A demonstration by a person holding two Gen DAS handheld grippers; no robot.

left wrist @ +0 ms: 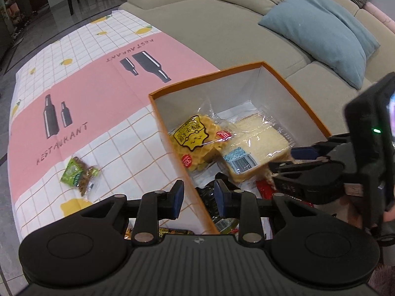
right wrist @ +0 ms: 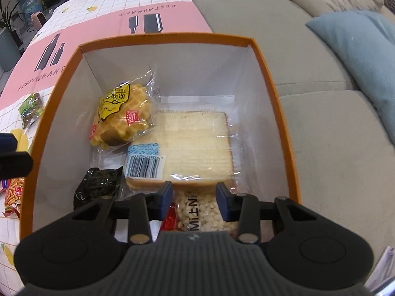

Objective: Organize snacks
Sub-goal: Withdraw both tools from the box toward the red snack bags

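- Left wrist view: our left gripper point(left wrist: 198, 198) hangs with its jaws apart, straddling the near wall of the orange box point(left wrist: 170, 133) and holding nothing. The waffle pack point(left wrist: 196, 139) and the sliced cake point(left wrist: 256, 148) lie inside; a green nut packet point(left wrist: 79, 174) sits out on the tablecloth point(left wrist: 81, 98).
- Right wrist view: our right gripper point(right wrist: 194, 201) is spread wide inside the box point(right wrist: 279, 103), over the white nut bag point(right wrist: 205, 214), gripping nothing. A black packet point(right wrist: 98, 187) lies left of it.

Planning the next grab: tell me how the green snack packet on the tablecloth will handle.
The green snack packet looks small and crinkly, so probably light and floppy. Its glossy film may slip between fingers. It lies flat, so it is unlikely to roll.
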